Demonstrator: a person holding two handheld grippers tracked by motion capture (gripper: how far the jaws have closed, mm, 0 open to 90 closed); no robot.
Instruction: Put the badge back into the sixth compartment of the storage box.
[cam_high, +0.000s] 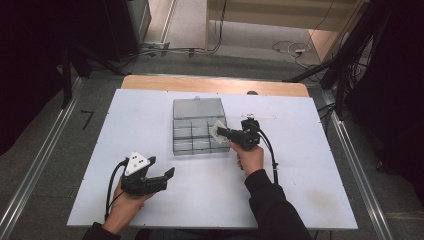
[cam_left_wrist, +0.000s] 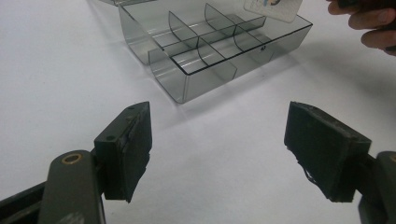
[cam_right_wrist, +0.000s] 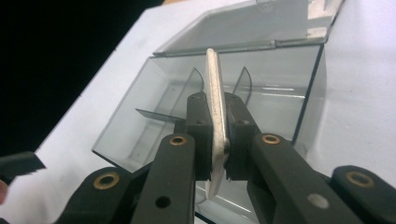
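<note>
So the right gripper (cam_high: 222, 133) has its jaws clamped tight on a thin white card (cam_right_wrist: 215, 116), which you see edge-on in the right gripper view, standing upright between the pads. From the high view the card (cam_high: 218, 129) sits over the right side of the clear divided organizer box (cam_high: 198, 125), about the middle row of compartments; can't tell if it's touching a divider or just hanging above. The box is on the white table (cam_high: 150, 115) around the middle, lid (cam_right_wrist: 252, 28) flipped open toward the far side. In the left gripper view the card (cam_left_wrist: 271, 8) peeks in at the box's far corner. The left gripper (cam_high: 162, 167) is resting low near the table's near edge, well apart from the box, jaws spread roughly halfway with nothing between them.
</note>
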